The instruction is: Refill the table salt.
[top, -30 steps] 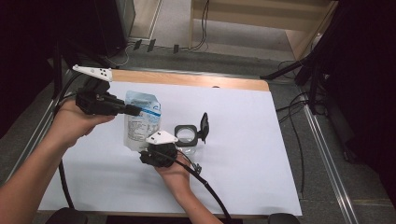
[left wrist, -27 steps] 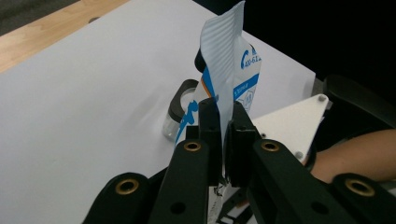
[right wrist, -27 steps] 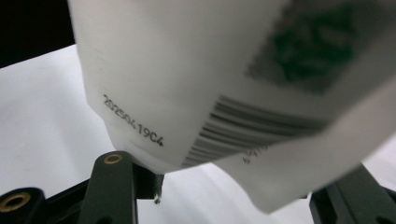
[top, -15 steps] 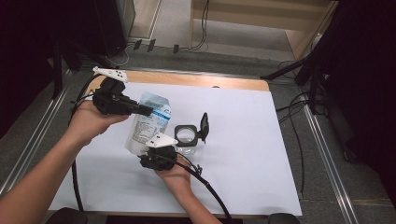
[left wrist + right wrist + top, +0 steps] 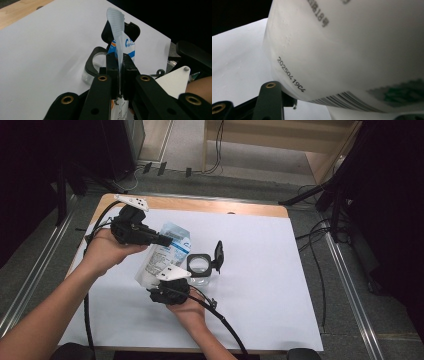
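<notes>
Right now my left forearm comes in from the lower left of the high view, and my left hand holds the left gripper [image 5: 165, 240] level, pointing at the top of the white and blue pouch [image 5: 162, 257]. Its jaws are closed tight on the pouch's flat sealed top edge, pinching the thin film between the pads. My right hand sits just below the pouch, palm down, with the right gripper [image 5: 159, 282] aimed up at the pouch's lower end; its jaws stand about half open and grip that bulging bottom, where a printed date code and barcode show. So the pouch hangs tilted between my two grippers, just above the table [image 5: 260, 270]. Just beside the pouch, on its right, stands a clear jar [image 5: 200, 269] with a black hinged lid [image 5: 218, 255] flipped up. White paper covers the table, a wooden edge shows beyond the pouch, and grey floor with cables lies around.
</notes>
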### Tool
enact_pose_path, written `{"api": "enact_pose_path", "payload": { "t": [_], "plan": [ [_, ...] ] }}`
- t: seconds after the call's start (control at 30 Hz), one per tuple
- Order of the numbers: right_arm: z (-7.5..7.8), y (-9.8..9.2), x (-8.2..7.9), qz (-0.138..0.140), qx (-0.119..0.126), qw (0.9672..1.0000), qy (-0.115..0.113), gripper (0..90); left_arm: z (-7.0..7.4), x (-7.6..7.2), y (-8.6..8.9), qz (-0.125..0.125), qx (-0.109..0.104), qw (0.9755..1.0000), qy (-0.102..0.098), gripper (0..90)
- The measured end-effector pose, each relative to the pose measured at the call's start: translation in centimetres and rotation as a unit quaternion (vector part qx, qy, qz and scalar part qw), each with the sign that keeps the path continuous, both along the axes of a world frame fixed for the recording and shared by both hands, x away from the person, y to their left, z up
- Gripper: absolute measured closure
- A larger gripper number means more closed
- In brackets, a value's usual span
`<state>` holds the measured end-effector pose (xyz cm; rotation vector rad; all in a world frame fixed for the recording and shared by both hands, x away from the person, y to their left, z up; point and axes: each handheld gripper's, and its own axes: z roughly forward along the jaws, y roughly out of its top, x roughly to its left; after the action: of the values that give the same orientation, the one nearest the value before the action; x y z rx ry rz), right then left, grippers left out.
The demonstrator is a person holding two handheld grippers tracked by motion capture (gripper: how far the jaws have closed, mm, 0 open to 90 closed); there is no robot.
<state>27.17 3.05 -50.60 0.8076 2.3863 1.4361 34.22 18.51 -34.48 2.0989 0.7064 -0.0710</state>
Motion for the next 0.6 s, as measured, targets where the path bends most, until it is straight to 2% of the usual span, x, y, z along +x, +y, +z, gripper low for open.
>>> {"api": "enact_pose_path", "payload": {
  "t": [0.13, 0.23, 0.3, 0.43, 0.6],
  "plan": [
    [0.0, -0.1, 0.0, 0.002, 0.009, 0.9999, 0.008, 45.1, -0.4, 0.0, -0.1, 0.0, -0.004, 1.0, 0.001, 85.7],
    [-0.1, -0.4, 0.1, 0.0, 0.021, 0.9997, 0.014, 45.2, -0.8, -0.1, -0.3, -0.001, 0.003, 1.0, -0.002, 84.6],
    [-0.1, -0.6, 0.2, -0.001, 0.024, 0.9996, 0.017, 45.3, -1.0, -0.2, -0.3, 0.0, 0.0, 1.0, -0.002, 85.1],
    [-0.2, -0.6, 0.2, 0.002, 0.023, 0.9995, 0.02, 44.9, -1.1, -0.2, -0.7, 0.0, 0.011, 0.9999, -0.001, 88.1],
    [-0.3, -0.3, -0.1, -0.003, 0.02, 0.9998, 0.003, 39.4, -1.4, -0.1, -1.3, 0.003, 0.022, 0.9998, 0.0, 88.8]
  ]
}}
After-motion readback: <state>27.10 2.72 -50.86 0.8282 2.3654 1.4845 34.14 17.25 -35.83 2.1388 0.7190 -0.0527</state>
